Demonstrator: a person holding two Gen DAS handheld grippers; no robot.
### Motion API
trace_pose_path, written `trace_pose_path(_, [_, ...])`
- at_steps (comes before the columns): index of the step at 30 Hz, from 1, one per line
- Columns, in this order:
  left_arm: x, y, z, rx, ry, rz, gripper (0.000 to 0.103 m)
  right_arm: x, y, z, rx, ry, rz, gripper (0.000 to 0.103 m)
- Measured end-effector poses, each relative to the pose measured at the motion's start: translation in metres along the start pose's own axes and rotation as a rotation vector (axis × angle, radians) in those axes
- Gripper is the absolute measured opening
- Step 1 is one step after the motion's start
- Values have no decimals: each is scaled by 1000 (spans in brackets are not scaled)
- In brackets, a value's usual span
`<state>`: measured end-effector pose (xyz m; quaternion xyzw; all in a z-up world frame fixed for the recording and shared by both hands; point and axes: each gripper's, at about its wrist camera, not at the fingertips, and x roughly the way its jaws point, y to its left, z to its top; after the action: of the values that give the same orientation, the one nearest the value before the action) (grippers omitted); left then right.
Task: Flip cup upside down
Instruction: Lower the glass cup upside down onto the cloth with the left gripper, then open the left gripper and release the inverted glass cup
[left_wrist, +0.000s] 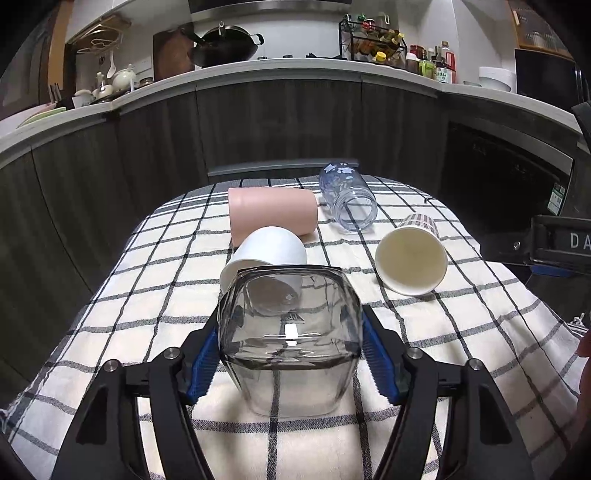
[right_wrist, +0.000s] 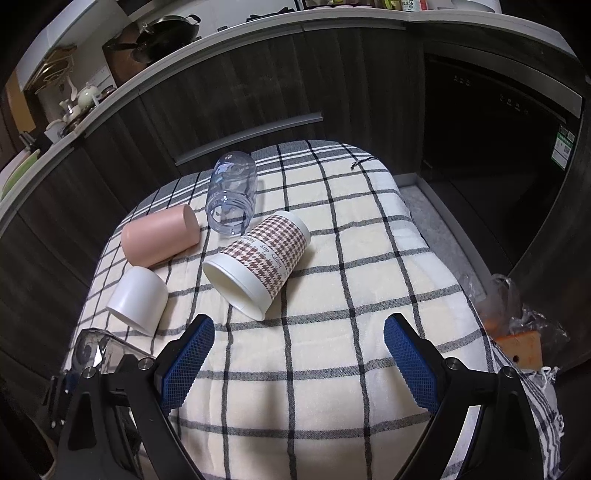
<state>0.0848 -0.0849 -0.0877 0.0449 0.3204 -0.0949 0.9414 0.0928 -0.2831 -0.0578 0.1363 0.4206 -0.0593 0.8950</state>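
Note:
My left gripper (left_wrist: 290, 341) is shut on a clear squarish glass cup (left_wrist: 290, 332), its blue pads on both sides; the cup stands with its wider end up on the checked cloth (left_wrist: 461, 332). The cup also shows at the left edge of the right wrist view (right_wrist: 92, 350). My right gripper (right_wrist: 299, 354) is open and empty above the cloth's near part. A houndstooth paper cup (right_wrist: 258, 266) lies on its side just ahead of it, mouth toward me.
A white cup (right_wrist: 138, 299), a pink cup (right_wrist: 160, 240) and a clear blue bottle (right_wrist: 232, 195) lie on their sides at the left and back. Dark cabinets (right_wrist: 240, 81) stand behind the table. A plastic bag (right_wrist: 517, 317) sits at the right.

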Motion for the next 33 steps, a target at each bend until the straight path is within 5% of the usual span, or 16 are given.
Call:
trace_pose_path(10, [-17, -2, 6, -1, 12, 8, 82, -17, -4, -1, 18, -40, 9, 93])
trace_pose_path(23, [-71, 27, 19, -71, -24, 39, 87, -95, 25, -14, -56, -315, 0, 94])
trace_pose_path(33, [-98, 56, 12, -157, -29, 56, 89, -116, 59, -38, -142, -363, -27, 94])
